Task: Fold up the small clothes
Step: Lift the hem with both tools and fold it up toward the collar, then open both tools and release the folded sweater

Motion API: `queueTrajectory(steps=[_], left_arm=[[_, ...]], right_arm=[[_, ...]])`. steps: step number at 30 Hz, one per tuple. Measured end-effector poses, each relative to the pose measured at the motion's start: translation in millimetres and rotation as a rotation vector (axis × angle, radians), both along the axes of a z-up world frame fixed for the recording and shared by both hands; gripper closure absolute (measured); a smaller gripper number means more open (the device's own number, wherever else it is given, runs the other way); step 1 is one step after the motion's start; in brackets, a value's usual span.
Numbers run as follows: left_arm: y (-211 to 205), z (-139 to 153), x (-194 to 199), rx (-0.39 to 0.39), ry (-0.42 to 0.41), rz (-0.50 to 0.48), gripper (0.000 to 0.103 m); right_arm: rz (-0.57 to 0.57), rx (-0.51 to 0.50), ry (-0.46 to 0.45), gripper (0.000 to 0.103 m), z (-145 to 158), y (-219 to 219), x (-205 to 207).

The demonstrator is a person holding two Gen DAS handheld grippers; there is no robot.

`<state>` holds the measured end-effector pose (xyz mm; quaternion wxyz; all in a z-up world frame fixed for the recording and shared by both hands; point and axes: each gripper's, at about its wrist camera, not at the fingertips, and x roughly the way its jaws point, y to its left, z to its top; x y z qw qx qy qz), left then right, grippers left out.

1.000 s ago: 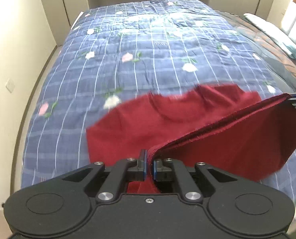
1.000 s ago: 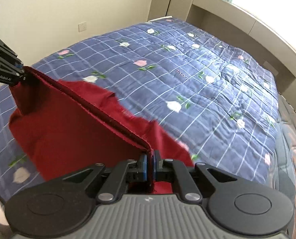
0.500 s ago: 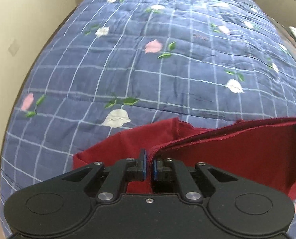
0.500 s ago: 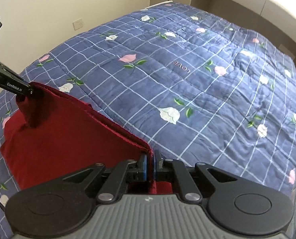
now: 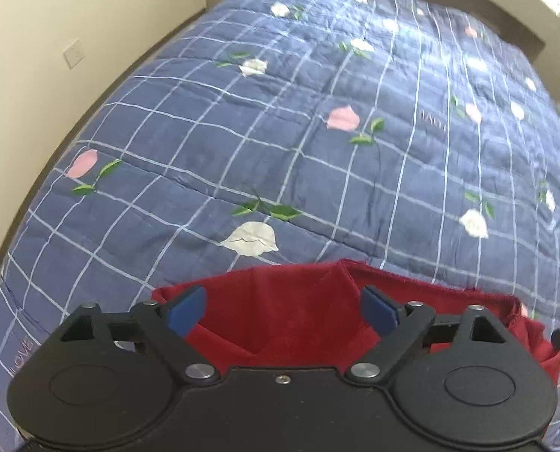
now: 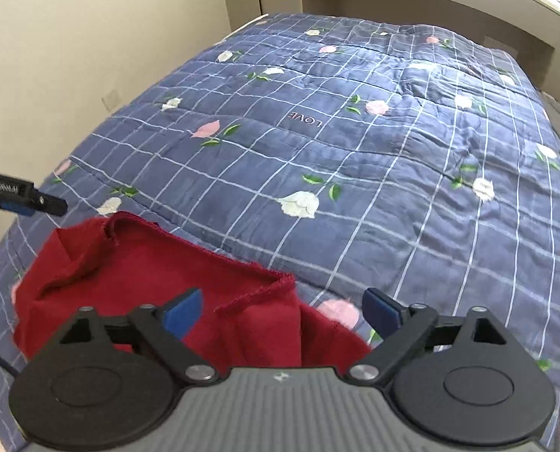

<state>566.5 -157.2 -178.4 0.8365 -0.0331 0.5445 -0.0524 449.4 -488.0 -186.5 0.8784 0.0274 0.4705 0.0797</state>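
Left wrist view: the left gripper (image 5: 283, 310) stands with its jaws spread wide, having just been opening; its blue pads (image 5: 187, 310) touch nothing. The red garment (image 5: 298, 312) lies below and between them on the blue checked quilt (image 5: 317, 143), slack and released, its raw top edge running just under the white flower print (image 5: 250, 238). A fold peaks in the cloth near the middle of that edge. At the garment's right end a small dark piece of the other gripper shows at the frame border.

Right wrist view: the right gripper (image 6: 283, 310) is likewise wide apart, its jaws having just been opening, with no pad pressing on cloth. The red garment (image 6: 159, 286) lies on the quilt (image 6: 355, 150), spread from the gap between the fingers out to the left; its frayed edge curls up at the corner nearest the gripper. The left gripper (image 6: 35, 199) hangs just above the garment's far left corner, apart from it
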Motion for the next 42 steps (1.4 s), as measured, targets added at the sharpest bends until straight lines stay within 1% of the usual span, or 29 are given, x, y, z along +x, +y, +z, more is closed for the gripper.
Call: queueTrajectory(steps=[3, 4, 6, 8, 9, 10, 11, 13, 15, 17, 18, 19, 20, 21, 22, 23, 25, 26, 27, 29, 32, 33, 35, 36, 37, 39, 40, 41, 42], left_arm=[[5.1, -3.3, -14.5, -0.011, -0.007, -0.01, 0.01], [5.4, -6.4, -20.3, -0.006, -0.003, -0.022, 0.008], [4.6, -15.6, -32.7, 0.015, 0.015, -0.054, 0.006], [-0.1, -30.4, -43.1, 0.066, 0.045, -0.1, 0.006], [-2.4, -38.0, -44.9, 0.095, 0.065, -0.114, 0.006], [-4.7, -46.9, -45.4, 0.129, 0.091, -0.123, 0.007], [-5.1, -56.0, -43.7, 0.161, 0.114, -0.121, 0.01], [-0.6, -68.0, -35.2, 0.22, 0.155, -0.065, 0.013], [12.9, -70.3, -22.6, 0.252, 0.171, 0.045, 0.013], [30.1, -63.9, -12.7, 0.259, 0.157, 0.157, 0.013], [39.5, -58.1, -8.9, 0.263, 0.145, 0.214, 0.013], [52.1, -49.7, -7.2, 0.258, 0.125, 0.276, 0.013], [63.4, -42.0, -7.7, 0.245, 0.107, 0.323, 0.012], [72.2, -35.5, -8.8, 0.23, 0.095, 0.356, 0.012], [81.6, -28.8, -12.6, 0.209, 0.084, 0.384, 0.012], [90.2, -22.1, -17.9, 0.192, 0.074, 0.404, 0.012], [101.7, -11.0, -31.7, 0.184, 0.063, 0.43, 0.011], [107.0, -5.4, -41.6, 0.174, 0.057, 0.445, 0.01], [110.5, -1.2, -52.2, 0.159, 0.052, 0.451, 0.009], [113.9, 7.9, -77.6, 0.134, 0.036, 0.442, 0.006], [112.2, 13.5, -112.8, 0.132, 0.033, 0.413, 0.003], [111.7, 13.7, -122.6, 0.13, 0.039, 0.399, 0.003], [110.4, 15.7, -143.7, 0.116, 0.059, 0.379, 0.002], [110.9, 16.4, -152.2, 0.102, 0.065, 0.376, 0.001], [112.2, 17.1, -161.5, 0.081, 0.071, 0.377, 0.001], [115.2, 20.0, -179.4, 0.037, 0.08, 0.38, 0.001], [117.1, 21.2, -185.7, 0.021, 0.086, 0.379, 0.001], [118.8, 23.1, -193.3, 0.013, 0.09, 0.379, 0.001], [120.1, 25.4, -200.4, 0.008, 0.088, 0.377, 0.001]], right_arm=[[0.032, 0.002, 0.027, 0.004, -7.5, 7.0, -18.0], [0.051, -0.011, 0.044, 0.003, -11.0, 10.9, -22.9], [0.092, -0.074, 0.089, 0.003, -24.7, 20.2, -30.6], [0.125, -0.137, 0.13, 0.007, -40.3, 25.5, -32.2], [0.125, -0.175, 0.136, 0.011, -45.7, 25.8, -31.2], [0.115, -0.215, 0.134, 0.013, -49.2, 24.2, -28.6], [0.086, -0.255, 0.114, 0.013, -49.2, 18.6, -24.2], [-0.005, -0.312, 0.076, 0.013, -44.5, 3.0, -14.3], [-0.146, -0.368, 0.043, 0.013, -34.1, -19.4, -1.9], [-0.283, -0.383, 0.01, 0.012, -22.0, -42.1, 5.2], [-0.324, -0.37, 0.007, 0.011, -17.9, -49.9, 6.6], [-0.345, -0.338, 0.004, 0.011, -14.2, -55.9, 6.2], [-0.342, -0.289, -0.008, 0.011, -10.3, -58.0, 2.7], [-0.317, -0.237, -0.017, 0.007, -7.1, -55.5, -2.2], [-0.286, -0.214, -0.02, 0.004, -5.8, -49.7, -6.9], [-0.24, -0.196, -0.028, 0.003, -4.9, -38.9, -13.6], [-0.113, -0.166, -0.037, 0.0, -8.3, -8.3, -24.3], [-0.044, -0.172, -0.031, 0.0, -14.2, 11.0, -30.6], [0.001, -0.192, -0.017, 0.0, -20.6, 27.5, -34.0], [0.064, -0.238, 0.022, 0.0, -37.2, 57.0, -38.6], [0.085, -0.303, 0.066, 0.0, -59.0, 74.9, -33.8], [0.076, -0.334, 0.083, 0.0, -64.9, 75.0, -29.6], [0.018, -0.439, 0.111, 0.0, -75.6, 67.2, -19.2], [-0.031, -0.487, 0.13, 0.0, -78.7, 59.2, -12.2], [-0.08, -0.508, 0.146, 0.0, -79.2, 50.2, -6.5], [-0.196, -0.597, 0.15, 0.0, -74.1, 35.7, 1.1], [-0.25, -0.62, 0.139, 0.0, -68.9, 30.9, 2.0], [-0.296, -0.594, 0.13, 0.0, -60.6, 24.3, 1.5], [-0.344, -0.538, 0.114, 0.0, -49.7, 17.6, -2.4]])
